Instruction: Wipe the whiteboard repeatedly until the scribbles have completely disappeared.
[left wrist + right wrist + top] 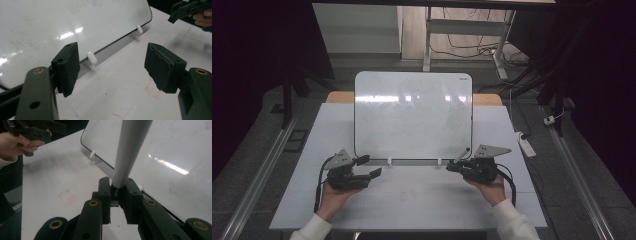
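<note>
**Marker clamped beside the whiteboard's lower edge**

The marker [130,150] runs off the top of the right gripper view, so its tip is cut off there; in the high view it is a thin sliver at the whiteboard's [412,112] lower right corner. The room behind the whiteboard is dark, with only desk legs [428,37] and floor cables [472,50] legible.

The whiteboard leans on small white pegs [91,58] on a pale table [422,200], which bears faint red marks [67,196] in front of the board.

The right gripper [462,164] has its jaws closed on the marker's end. The left gripper [368,166], near the whiteboard's lower left corner, has its jaws wide apart and empty. Bare table lies between the grippers, in front of the whiteboard.
</note>
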Tool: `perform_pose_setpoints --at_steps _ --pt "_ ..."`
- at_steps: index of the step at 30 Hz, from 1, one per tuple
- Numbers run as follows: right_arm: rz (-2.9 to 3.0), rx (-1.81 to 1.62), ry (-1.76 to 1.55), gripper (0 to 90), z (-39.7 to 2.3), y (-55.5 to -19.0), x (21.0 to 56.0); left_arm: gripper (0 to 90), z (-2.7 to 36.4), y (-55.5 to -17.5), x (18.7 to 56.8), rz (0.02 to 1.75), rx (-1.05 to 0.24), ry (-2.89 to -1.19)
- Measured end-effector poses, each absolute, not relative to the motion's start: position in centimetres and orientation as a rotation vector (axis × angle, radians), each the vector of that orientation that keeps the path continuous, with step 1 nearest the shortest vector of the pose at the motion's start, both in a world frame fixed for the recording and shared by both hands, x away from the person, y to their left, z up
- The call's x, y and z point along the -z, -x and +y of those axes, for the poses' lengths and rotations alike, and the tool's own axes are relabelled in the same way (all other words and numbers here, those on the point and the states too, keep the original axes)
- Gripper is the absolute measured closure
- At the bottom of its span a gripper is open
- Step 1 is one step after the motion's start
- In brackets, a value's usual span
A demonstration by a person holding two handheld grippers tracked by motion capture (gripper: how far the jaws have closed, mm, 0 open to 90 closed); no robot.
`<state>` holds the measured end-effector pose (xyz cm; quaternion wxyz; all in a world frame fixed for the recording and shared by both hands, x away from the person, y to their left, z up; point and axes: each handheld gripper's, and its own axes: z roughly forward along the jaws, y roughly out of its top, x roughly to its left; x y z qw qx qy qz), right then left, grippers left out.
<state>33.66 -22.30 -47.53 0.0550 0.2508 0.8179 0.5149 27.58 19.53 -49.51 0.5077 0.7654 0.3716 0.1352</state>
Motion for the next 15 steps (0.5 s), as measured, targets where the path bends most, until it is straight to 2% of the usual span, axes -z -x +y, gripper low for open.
perform_pose_setpoints --at_steps 6,10,15 --pt "2.511 -1.563 -0.736 78.3 -21.5 -33.7 47.8 29.1 16.5 -28.5 47.0 0.79 -0.417 -1.937" --pt "2.523 -1.565 -0.722 78.3 -21.2 -33.8 47.8 29.2 14.2 -29.4 45.2 0.71 -0.386 -1.916" --pt "2.54 -1.557 -0.714 78.3 -21.0 -33.8 47.9 29.2 12.0 -30.3 44.6 0.665 -0.354 -1.927"
